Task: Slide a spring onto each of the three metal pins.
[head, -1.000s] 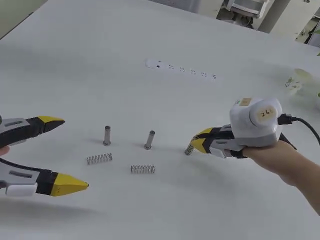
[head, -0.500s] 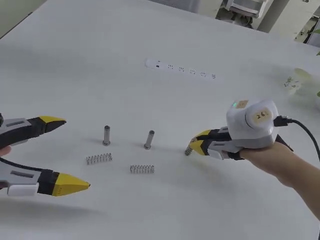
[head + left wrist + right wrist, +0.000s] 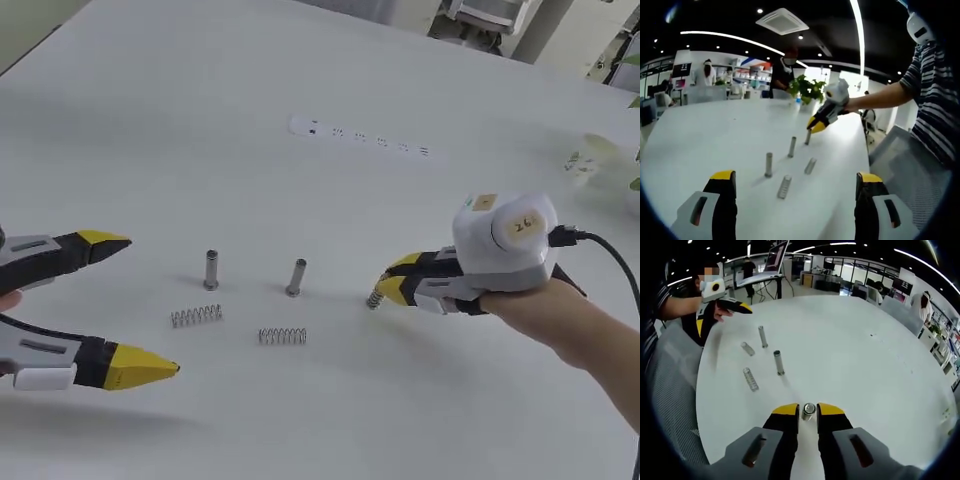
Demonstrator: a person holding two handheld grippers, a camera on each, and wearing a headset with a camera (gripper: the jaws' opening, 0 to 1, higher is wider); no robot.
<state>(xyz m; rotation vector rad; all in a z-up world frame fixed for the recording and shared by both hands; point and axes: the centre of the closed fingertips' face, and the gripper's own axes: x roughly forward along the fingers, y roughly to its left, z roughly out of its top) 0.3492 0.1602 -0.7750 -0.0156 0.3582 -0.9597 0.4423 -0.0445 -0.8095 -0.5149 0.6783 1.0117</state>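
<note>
At right end of pin row, my right gripper [image 3: 808,415] pinches spring-clad pin [image 3: 376,297], probably seating spring. Left gripper [image 3: 150,305] jaws wide apart, ready for loose springs [image 3: 196,316] lying beside two bare pins [image 3: 211,269].

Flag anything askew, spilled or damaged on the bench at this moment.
Nothing stands out. The left pin and middle pin stand upright and bare; the left spring and right spring lie flat near them; the third pin, already wearing a spring, is held between the right tool's tips.
</note>
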